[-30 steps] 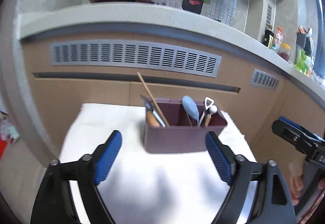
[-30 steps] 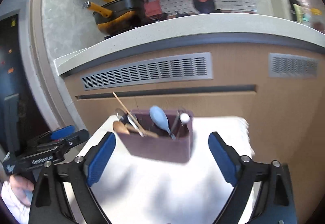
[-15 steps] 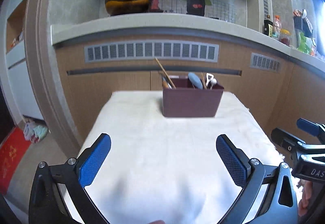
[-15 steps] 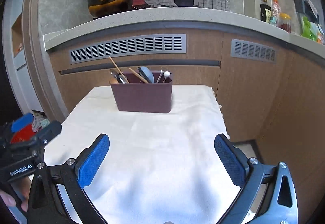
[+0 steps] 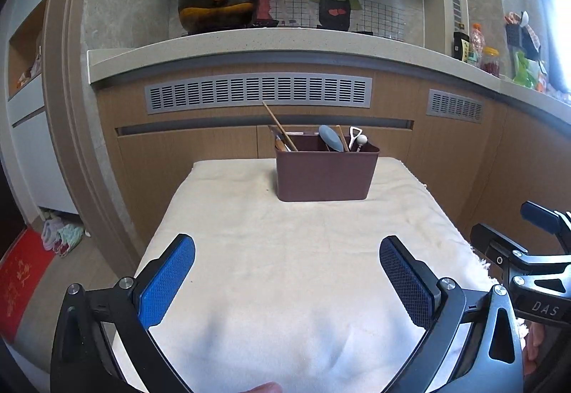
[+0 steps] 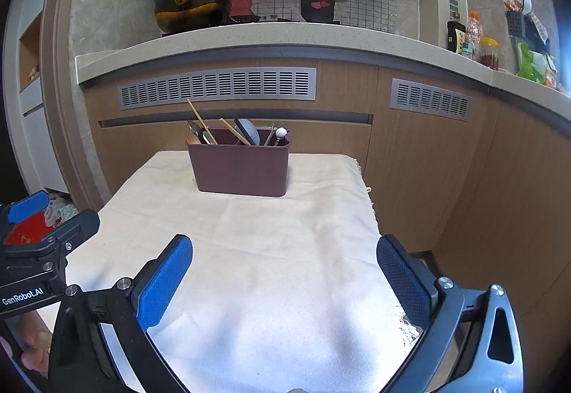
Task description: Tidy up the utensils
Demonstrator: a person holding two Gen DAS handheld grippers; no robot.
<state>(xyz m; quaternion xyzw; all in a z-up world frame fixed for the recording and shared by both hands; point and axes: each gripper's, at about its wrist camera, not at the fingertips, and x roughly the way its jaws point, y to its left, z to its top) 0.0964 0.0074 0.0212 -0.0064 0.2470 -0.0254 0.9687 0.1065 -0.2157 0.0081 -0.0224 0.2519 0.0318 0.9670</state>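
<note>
A brown utensil caddy (image 5: 324, 173) stands near the far end of a table covered with a cream cloth (image 5: 285, 268). It also shows in the right wrist view (image 6: 239, 166). It holds chopsticks (image 5: 280, 126), a grey-blue spoon (image 5: 330, 138), a white-tipped utensil (image 5: 361, 140) and several more utensils. My left gripper (image 5: 285, 280) is open and empty over the near part of the cloth, well short of the caddy. My right gripper (image 6: 283, 280) is open and empty, also over the near cloth. Each gripper shows at the side of the other's view.
A wooden cabinet front with grey vents (image 5: 257, 91) rises behind the table under a stone counter (image 5: 249, 40). A black and yellow pot (image 5: 217, 6) sits on the counter. Bottles and jars (image 6: 478, 47) stand at the right. The cloth's fringed right edge (image 6: 367, 193) drops off.
Both grippers have pulled back from the caddy, which now sits much farther away and smaller. Both stayed open and empty.
</note>
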